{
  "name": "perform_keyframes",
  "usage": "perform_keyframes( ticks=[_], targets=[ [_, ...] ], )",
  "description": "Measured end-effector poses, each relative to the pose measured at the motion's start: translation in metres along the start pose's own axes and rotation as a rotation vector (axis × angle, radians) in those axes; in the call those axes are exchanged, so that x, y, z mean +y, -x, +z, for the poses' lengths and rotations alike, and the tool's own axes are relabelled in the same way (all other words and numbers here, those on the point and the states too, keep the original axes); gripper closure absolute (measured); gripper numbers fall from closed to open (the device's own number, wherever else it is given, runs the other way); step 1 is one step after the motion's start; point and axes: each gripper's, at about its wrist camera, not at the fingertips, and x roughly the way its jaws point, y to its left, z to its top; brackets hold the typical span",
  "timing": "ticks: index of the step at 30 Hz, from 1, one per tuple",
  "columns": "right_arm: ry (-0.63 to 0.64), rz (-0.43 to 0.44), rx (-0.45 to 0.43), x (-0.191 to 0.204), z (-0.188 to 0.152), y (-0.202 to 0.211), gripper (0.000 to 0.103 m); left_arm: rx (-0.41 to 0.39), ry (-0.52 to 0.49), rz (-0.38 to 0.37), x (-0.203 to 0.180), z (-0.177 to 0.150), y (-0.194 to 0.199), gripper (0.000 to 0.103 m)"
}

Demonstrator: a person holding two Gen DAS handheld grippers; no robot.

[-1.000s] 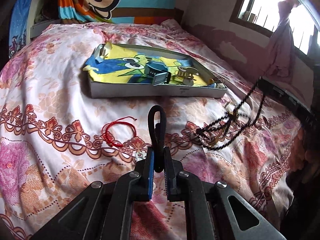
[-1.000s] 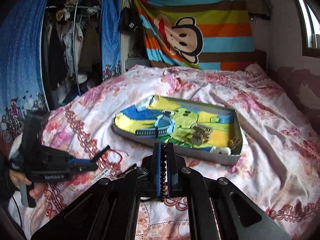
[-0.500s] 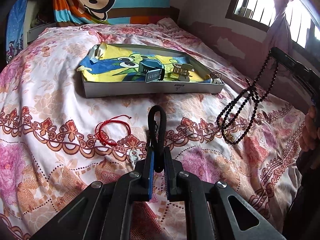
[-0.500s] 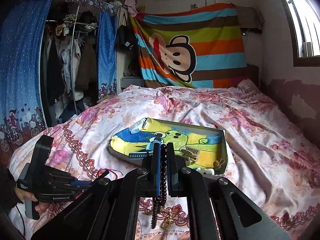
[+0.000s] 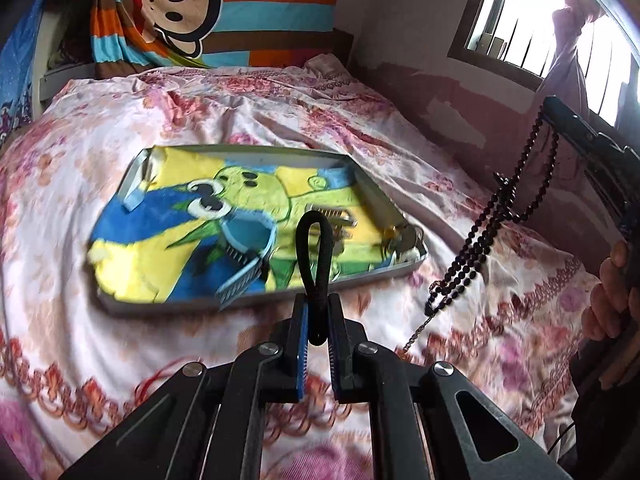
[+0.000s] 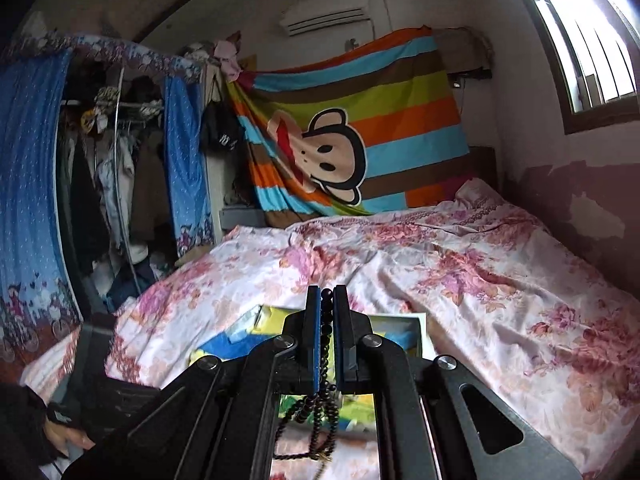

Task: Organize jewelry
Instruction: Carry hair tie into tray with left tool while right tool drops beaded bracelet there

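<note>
My left gripper (image 5: 317, 304) is shut on a black elastic loop (image 5: 316, 240), which stands up from between its pads, just short of the tray's near edge. The metal tray (image 5: 404, 270) lies on the bed, lined with a yellow and blue cartoon cloth (image 5: 160, 256). It holds a blue strap (image 5: 248, 240) and a gold clip (image 5: 336, 216). My right gripper (image 6: 326, 300) is shut on a black bead necklace (image 6: 316, 412), which hangs below it. In the left wrist view the necklace (image 5: 492, 220) dangles clear of the bed, right of the tray.
A red string bracelet (image 5: 154, 380) lies on the floral bedspread (image 5: 80, 160) beside my left gripper. A hand (image 5: 612, 292) holds the right tool at the bed's right edge. A striped monkey blanket (image 6: 352, 140) hangs at the headboard, and an open wardrobe (image 6: 104, 200) stands to the left.
Both grippers have risen and moved toward the tray. The bead necklace has come up off the bedspread and now hangs free. The red bracelet has slid almost out of the left view.
</note>
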Motion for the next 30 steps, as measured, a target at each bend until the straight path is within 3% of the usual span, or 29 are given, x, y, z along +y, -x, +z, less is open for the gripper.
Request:
perform_keyframes(
  ticks=[6, 17, 22, 30],
  targets=[
    [-0.035, 0.034, -0.018, -0.027, 0.007, -0.024, 0.098, 0.024, 0.037, 0.004, -0.013, 0.024, -0.037, 0.094],
    [-0.144, 0.072, 0.059, -0.068, -0.037, -0.089, 0.098, 0.095, 0.113, 0.058, 0.001, 0.035, -0.093, 0.094],
    [-0.185, 0.071, 0.154, -0.078, -0.067, -0.118, 0.098, 0.121, 0.123, 0.091, 0.003, 0.033, -0.105, 0.094],
    [-0.262, 0.057, 0.410, -0.100, -0.115, -0.165, 0.097, 0.139, 0.116, 0.103, 0.003, 0.029, -0.108, 0.089]
  ],
)
